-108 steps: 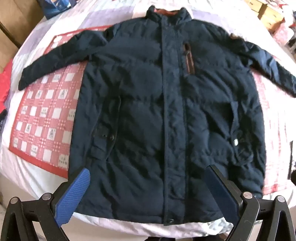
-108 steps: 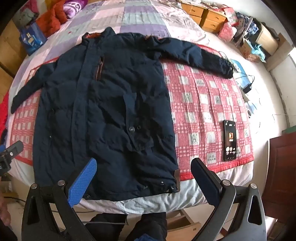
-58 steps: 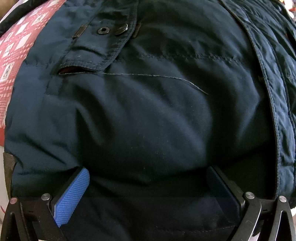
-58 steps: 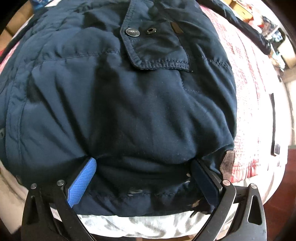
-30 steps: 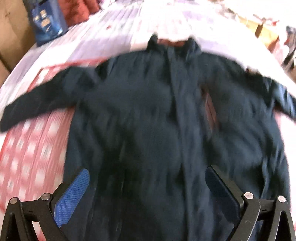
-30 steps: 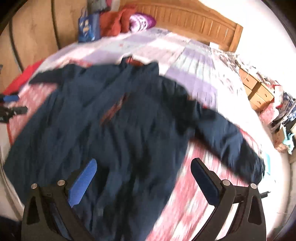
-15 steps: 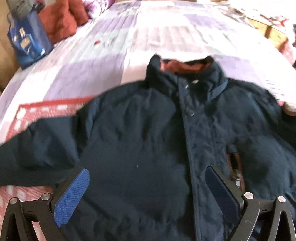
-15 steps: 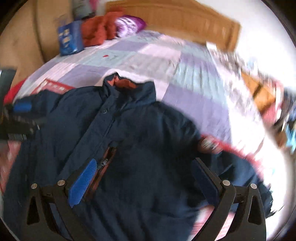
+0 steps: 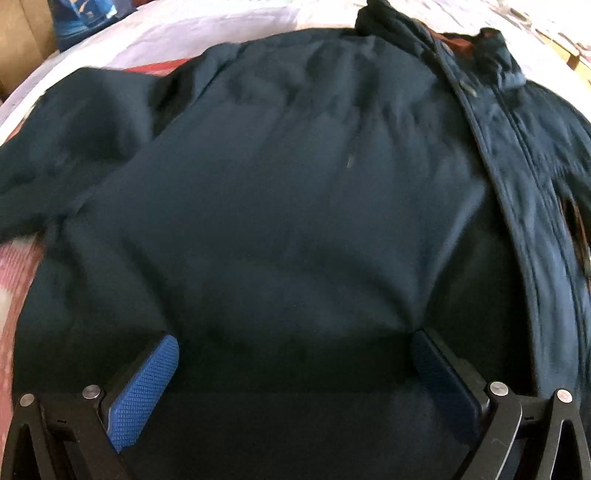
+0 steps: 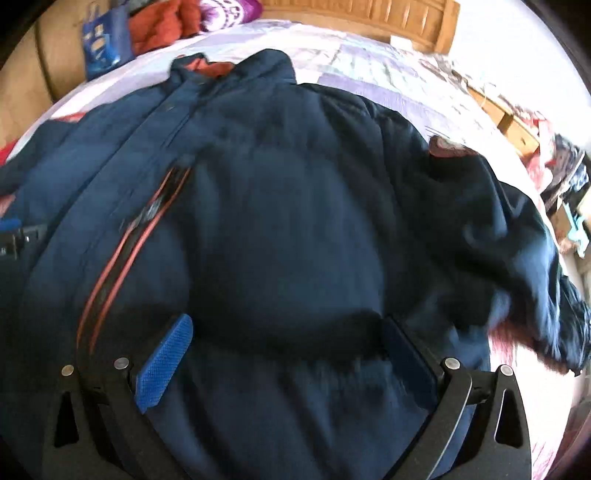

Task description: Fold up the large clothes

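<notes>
Two grippers low over navy jacket (image 9: 295, 221), spread face-up on bed (image 10: 369, 66): left gripper (image 9: 291, 369) and right gripper (image 10: 288, 354) both spread wide, pinching nothing. Judged: pre-grasp near shoulders. Next: close on fabric, fold.

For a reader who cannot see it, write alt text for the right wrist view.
An open right hand-held gripper hovers close over a dark navy jacket spread on a bed, collar farthest away.

The jacket (image 9: 295, 184) lies on the bed (image 10: 369, 70), collar (image 10: 236, 70) toward the headboard (image 10: 369, 18)
</notes>
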The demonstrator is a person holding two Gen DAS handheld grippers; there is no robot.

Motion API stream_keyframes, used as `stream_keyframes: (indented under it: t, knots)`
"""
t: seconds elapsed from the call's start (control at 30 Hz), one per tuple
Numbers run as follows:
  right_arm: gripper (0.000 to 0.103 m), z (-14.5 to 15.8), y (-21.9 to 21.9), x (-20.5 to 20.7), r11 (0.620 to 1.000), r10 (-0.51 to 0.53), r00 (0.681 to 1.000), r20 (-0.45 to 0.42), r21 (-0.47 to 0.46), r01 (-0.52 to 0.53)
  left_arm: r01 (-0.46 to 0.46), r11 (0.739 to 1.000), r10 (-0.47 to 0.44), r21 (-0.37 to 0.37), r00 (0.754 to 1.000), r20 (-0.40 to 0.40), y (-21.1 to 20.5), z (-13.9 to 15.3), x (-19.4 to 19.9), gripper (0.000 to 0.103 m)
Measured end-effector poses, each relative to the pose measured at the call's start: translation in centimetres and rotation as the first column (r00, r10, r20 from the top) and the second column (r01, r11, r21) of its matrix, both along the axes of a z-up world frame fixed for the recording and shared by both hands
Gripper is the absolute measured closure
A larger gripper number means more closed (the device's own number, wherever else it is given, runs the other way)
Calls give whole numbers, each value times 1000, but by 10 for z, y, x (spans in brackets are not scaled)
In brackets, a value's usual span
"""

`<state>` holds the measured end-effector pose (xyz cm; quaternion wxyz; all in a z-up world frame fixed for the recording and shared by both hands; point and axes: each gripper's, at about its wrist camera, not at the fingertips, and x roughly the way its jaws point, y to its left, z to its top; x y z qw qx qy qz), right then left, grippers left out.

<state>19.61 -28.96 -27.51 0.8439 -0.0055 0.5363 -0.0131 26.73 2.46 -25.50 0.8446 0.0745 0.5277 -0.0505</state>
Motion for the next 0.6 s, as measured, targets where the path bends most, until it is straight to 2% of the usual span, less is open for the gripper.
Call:
stream_keyframes:
  t: [0.07, 0.17, 0.23, 0.33, 0.43, 0.5, 0.6]
  knots:
    - [0, 1, -1, -23, 1000, -20, 1000, 5, 8, 20, 2, 1000, -2, 9, 1000, 14, 12, 8, -30, 0]
    - [0, 8, 11, -57, 999, 7, 1000, 0, -43, -7, -15, 1000, 15, 20, 1000, 13, 31, 19, -81, 0]
    - [0, 14, 12, -83, 999, 0, 1000, -11, -40, 0, -23, 999, 23, 33, 1000, -4, 39, 17, -110, 0]
    - [0, 10, 17, -127, 1000, -10, 997, -78, -22, 8, -46, 998, 47, 51, 999, -26, 53, 22, -164, 0]
    - [0, 17, 29, -175, 998, -1, 999, -50, -57, -2, -37, 997, 40, 74, 999, -33, 59, 33, -229, 0]
    - [0, 20, 38, -202, 996, 23, 998, -51, -88, -27, -37, 996, 40, 77, 999, -36, 61, 37, -256, 0]
    - [0, 23, 43, -241, 997, 18, 998, -58, -78, -23, -57, 996, 60, 72, 997, -43, 67, 47, -311, 0]
